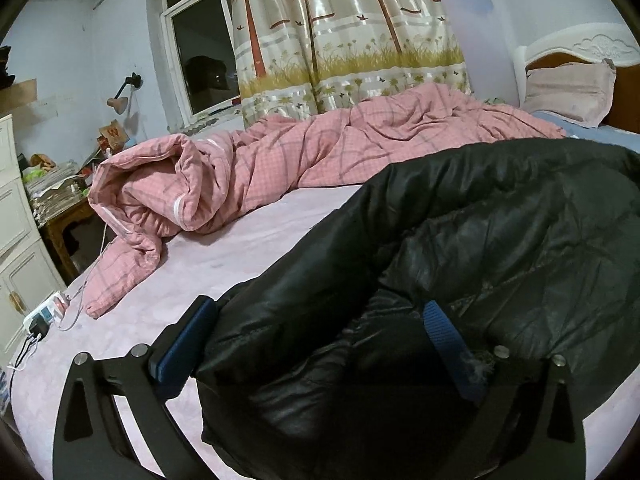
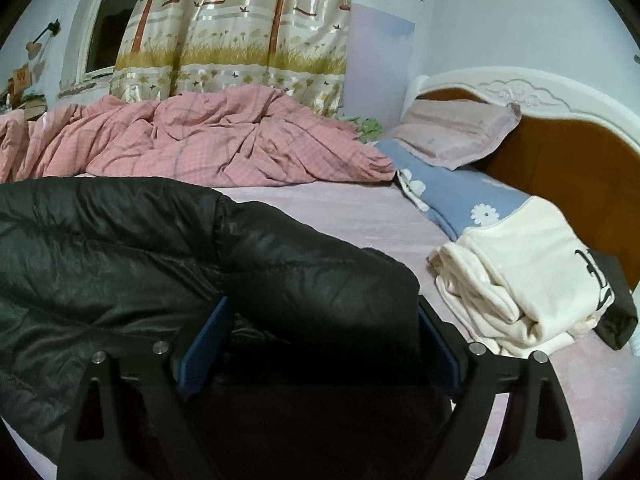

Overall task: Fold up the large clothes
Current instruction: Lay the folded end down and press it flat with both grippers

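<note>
Black puffer jacket [image 1: 460,248] is lying across the pink bed sheet [image 1: 224,264], right in front of the crumpled pink duvet [image 1: 280,156]. Your left tool [image 1: 316,340] is spread wide with a fold of jacket bulging between its 2 blue pads. Same deal for your right tool [image 2: 320,340]: wide apart, jacket between, nothing pinched.

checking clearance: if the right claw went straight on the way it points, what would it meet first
The black jacket, already bunched between the open right claw; depth is unclear, but nothing lies nearer.
</note>
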Demonstrator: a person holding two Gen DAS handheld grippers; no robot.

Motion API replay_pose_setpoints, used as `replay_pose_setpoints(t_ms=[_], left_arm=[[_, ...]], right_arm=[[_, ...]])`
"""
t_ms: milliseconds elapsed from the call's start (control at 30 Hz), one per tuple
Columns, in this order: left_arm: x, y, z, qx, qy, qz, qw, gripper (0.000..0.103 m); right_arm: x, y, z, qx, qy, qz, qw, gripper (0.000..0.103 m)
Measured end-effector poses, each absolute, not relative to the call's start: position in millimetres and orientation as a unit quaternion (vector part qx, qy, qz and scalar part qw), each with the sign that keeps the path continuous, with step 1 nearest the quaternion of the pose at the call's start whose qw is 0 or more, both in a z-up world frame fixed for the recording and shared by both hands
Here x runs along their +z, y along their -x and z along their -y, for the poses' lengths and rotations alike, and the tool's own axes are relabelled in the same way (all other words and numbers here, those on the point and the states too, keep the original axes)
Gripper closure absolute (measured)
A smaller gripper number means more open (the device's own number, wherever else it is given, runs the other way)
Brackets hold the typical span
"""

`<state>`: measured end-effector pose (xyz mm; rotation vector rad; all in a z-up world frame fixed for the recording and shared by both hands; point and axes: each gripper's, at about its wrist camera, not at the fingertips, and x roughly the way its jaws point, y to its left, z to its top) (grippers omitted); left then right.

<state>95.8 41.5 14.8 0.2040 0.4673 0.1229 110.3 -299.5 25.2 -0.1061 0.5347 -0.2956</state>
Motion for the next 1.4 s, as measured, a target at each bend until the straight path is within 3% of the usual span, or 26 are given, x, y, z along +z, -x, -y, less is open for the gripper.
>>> replay_pose_setpoints(t_ms=[567,767,900,1033,1100,1233,1400], left_arm=[[33,-93,-59,0.058,-0.061,-0.219,0.972,0.001],[58,-83,-86,0.032,0.011,-0.199,0.979,0.001],[75,-75,-89,-0.034,0.037,-0.183,0.982,0.008],[68,-82,-69,-0.037,-0.028,-0.197,0.979,0.01],[53,-91,-62,-0.027,-0.043,-0.227,0.973,0.017],[22,-122,-62,-0.024,-0.02,-0.299,0.954,0.019],[3,-141,-59,-0.021,-0.014,-0.323,0.946,0.018]], right_arm=[[37,-100,289,-0.135,0.056,-0.248,0.958,0.013],[61,-66,279,-0.112,0.028,-0.151,0.982,0.013],[73,-57,270,-0.029,0.002,-0.132,0.991,0.013],[69,-73,259,0.012,0.006,-0.165,0.986,0.013],[57,-86,263,0.013,-0.006,-0.193,0.981,0.013],[31,-118,277,0.0,-0.031,-0.266,0.964,0.013],[4,-149,285,-0.028,-0.022,-0.333,0.942,0.013]])
